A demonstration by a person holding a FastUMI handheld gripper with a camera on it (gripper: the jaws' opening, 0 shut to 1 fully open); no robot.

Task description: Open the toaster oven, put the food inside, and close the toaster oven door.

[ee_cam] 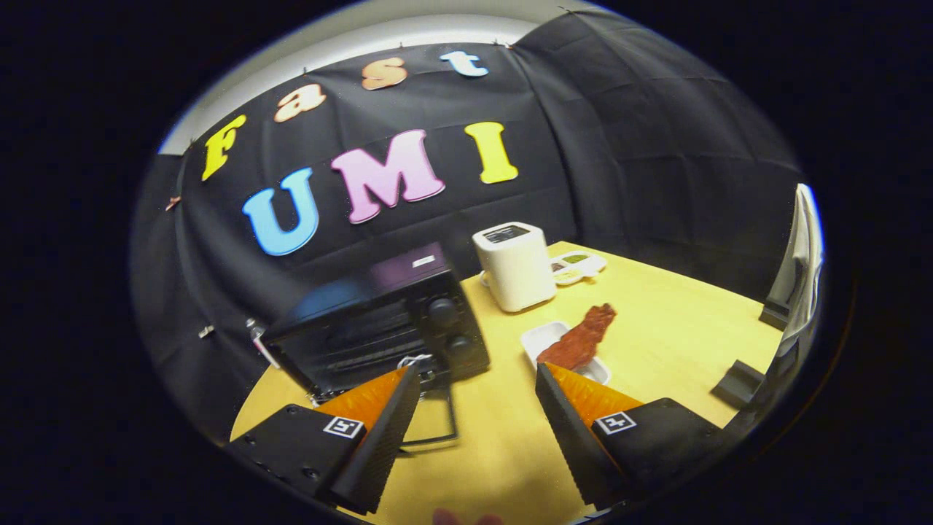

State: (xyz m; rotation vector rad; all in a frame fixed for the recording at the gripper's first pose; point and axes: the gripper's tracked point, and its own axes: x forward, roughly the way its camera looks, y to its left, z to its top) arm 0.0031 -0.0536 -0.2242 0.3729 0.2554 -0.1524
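The black toaster oven (379, 328) stands on the yellow table (670, 328), just beyond my left finger (386, 423), with two knobs on its right side. Its glass door (431, 417) looks folded down and open towards me, beside that finger. The food, a reddish-brown strip of meat (583, 337), lies on a small white tray (541, 337) just ahead of my right finger (568, 423). My gripper (477, 373) is open over bare table, between oven and tray, with nothing between its fingers.
A white pop-up toaster (514, 267) stands behind the oven's right side. A small white dish with green and yellow fillings (576, 265) lies beside it. Dark blocks (738, 382) sit at the table's right edge, near something white (802, 248).
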